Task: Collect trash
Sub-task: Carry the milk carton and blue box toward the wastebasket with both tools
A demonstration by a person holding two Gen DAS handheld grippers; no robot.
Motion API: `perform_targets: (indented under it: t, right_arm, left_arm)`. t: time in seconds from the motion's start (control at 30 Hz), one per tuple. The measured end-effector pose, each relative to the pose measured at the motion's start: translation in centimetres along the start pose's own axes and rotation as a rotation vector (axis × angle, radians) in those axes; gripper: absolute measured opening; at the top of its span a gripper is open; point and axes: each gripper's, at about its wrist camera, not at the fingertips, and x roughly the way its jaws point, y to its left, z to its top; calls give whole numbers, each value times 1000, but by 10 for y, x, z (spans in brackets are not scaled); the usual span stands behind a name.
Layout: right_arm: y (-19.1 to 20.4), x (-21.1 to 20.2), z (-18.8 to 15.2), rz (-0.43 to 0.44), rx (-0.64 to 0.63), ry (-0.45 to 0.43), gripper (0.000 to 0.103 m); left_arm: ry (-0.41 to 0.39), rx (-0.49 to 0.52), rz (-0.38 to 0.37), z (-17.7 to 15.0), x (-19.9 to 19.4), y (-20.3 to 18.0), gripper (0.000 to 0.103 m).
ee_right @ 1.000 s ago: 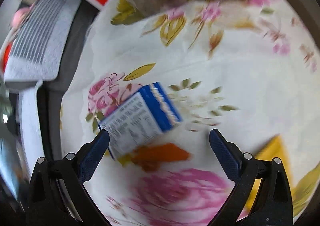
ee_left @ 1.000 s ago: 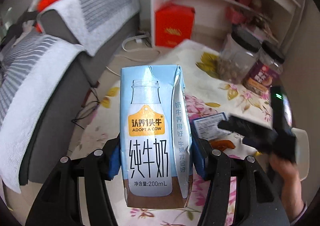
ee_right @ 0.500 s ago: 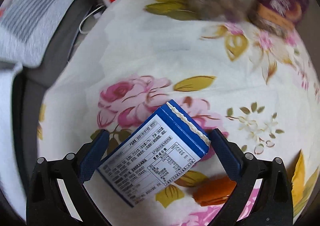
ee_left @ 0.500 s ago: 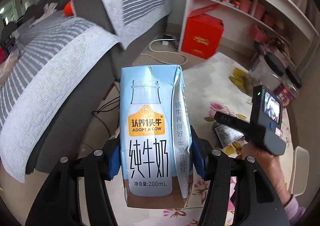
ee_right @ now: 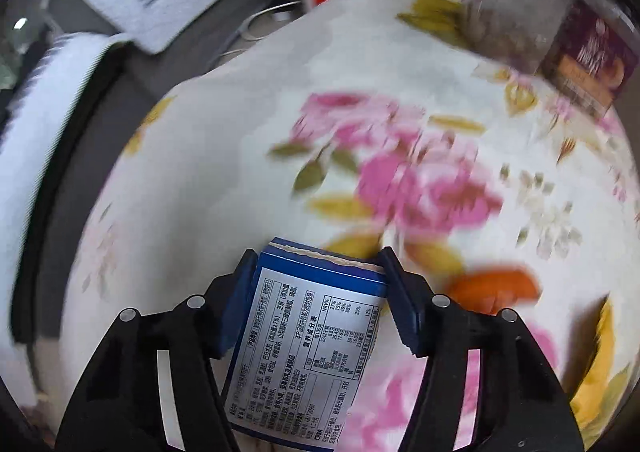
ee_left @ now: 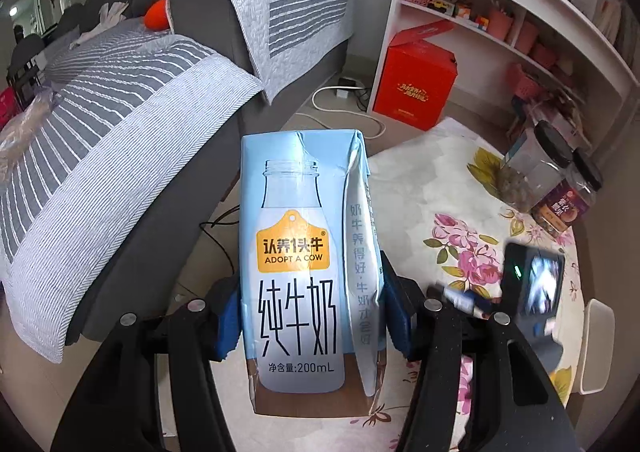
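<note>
Trash fills both of our grippers. In our left gripper point(ee_left: 310, 326) we hold a pale blue milk carton point(ee_left: 304, 264) upright, its printed front facing the camera; the blue pads press on both of its narrow sides near the lower half, so these jaws are clamped on it. Beyond the carton and to the left of the jaws stands a grey sofa point(ee_left: 132, 140) draped with striped covers, and a red box point(ee_left: 418, 86) sits on the floor ahead by a white shelf unit point(ee_left: 500, 8). To the right of the jaws lies the surface under a floral cloth point(ee_left: 452, 180), with two black-lidded jars point(ee_left: 544, 168) at its far edge.

Our right gripper point(ee_right: 318, 304) points down at the same floral cloth point(ee_right: 248, 156). Between its jaws is a small blue box point(ee_right: 304, 336) with a white nutrition panel facing up. These jaws are closing, and both blue pads already meet the box's sides near its far end. The box's near end runs back under the gripper body; we cannot tell whether it is lifted off the cloth. Ahead of these jaws the view is smeared, with the jars point(ee_right: 520, 24) far off to the upper right.

From the left camera, the right gripper's body point(ee_left: 532, 292) shows just right of the left jaws.
</note>
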Motion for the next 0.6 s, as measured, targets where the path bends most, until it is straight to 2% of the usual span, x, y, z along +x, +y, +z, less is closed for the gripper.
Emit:
perform_targets:
  t: [0.1,0.33,0.5,0.6]
  right_arm:
    - [-14,-18,-20,48,-3,-5,58]
    - [-36,-76,-48,49,-25,-96,58]
    - [-59,-131,-62,40,-53,-202,58]
    - [-74,-163,-68,26,-64,-271,58]
  left_arm:
    - [-1,12,4,-6,-2,2,57]
    - [9,51,17,-37,-2,-10,57]
    - [-47,93,26,-61,-16,-35,57]
    - [-127,112,24,-71,-37,-57,57]
